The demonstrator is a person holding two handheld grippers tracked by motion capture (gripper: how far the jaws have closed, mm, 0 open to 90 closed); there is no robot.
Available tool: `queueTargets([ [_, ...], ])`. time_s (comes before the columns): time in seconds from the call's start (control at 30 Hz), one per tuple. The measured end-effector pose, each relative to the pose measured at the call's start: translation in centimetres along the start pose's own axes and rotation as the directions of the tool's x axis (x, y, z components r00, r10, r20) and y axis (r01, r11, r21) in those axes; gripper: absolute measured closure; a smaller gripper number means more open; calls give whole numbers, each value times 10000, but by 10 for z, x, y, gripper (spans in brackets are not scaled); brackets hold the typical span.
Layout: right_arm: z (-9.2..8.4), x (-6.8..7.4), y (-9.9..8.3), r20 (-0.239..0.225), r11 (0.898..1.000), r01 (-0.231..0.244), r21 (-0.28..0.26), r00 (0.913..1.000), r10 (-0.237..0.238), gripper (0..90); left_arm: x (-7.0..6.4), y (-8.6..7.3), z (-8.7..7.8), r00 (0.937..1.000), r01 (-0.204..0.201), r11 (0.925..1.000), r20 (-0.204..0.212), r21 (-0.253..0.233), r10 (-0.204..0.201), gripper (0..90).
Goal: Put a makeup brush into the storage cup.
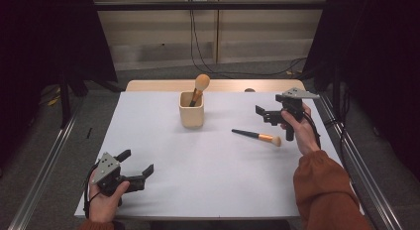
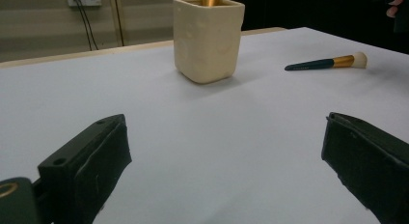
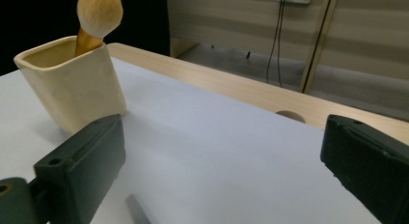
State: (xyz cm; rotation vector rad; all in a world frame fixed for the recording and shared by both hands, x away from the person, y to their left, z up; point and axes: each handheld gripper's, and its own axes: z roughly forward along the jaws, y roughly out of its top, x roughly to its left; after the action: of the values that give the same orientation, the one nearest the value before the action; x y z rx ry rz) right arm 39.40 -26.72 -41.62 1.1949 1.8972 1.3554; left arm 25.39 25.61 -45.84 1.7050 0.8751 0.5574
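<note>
Over white table [image 1: 163, 190], both claws gape wide, holding nothing.

A cream cup [image 1: 191, 111] holds a tan-headed brush [image 1: 200, 85]; a dark-handled, gold-banded brush [image 1: 256, 136] lies on the white table [image 1: 198, 180].

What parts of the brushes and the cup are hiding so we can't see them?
- Handle of the brush with the round tan head: its lower part is inside the cream square cup in the high view.
- That brush's head: cut off by the top edge in the left gripper view.
- Dark-handled brush lying on the white table: cut off by the bottom edge in the right gripper view.
- Cup's bottom inside: hidden by its walls.
</note>
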Motion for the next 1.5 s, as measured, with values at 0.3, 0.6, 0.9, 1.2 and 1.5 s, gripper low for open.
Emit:
queueTargets([
  [0.3,6,-5,5,-373,9853,585,1603,9979,-532,41,1,1,1,10000,42,10000,-79,-49,-43,29],
  [0.6,5,-8,14,-888,9321,1806,3141,9830,-1605,81,1,0,0,10000,-19,10000,-64,-20,19,30],
  [0.9,13,-13,19,-1819,8326,2403,4990,9684,-1705,41,2,0,-1,10000,-25,10000,-30,-11,25,30],
  [1.2,26,-8,21,-2902,6838,3235,6540,9421,-1682,48,1,1,-2,10000,-50,9999,-54,-104,50,31],
  [1.5,35,-3,21,-3856,5588,4210,7145,9034,-1876,60,2,0,-2,10000,-16,10000,-32,-54,16,31],
])
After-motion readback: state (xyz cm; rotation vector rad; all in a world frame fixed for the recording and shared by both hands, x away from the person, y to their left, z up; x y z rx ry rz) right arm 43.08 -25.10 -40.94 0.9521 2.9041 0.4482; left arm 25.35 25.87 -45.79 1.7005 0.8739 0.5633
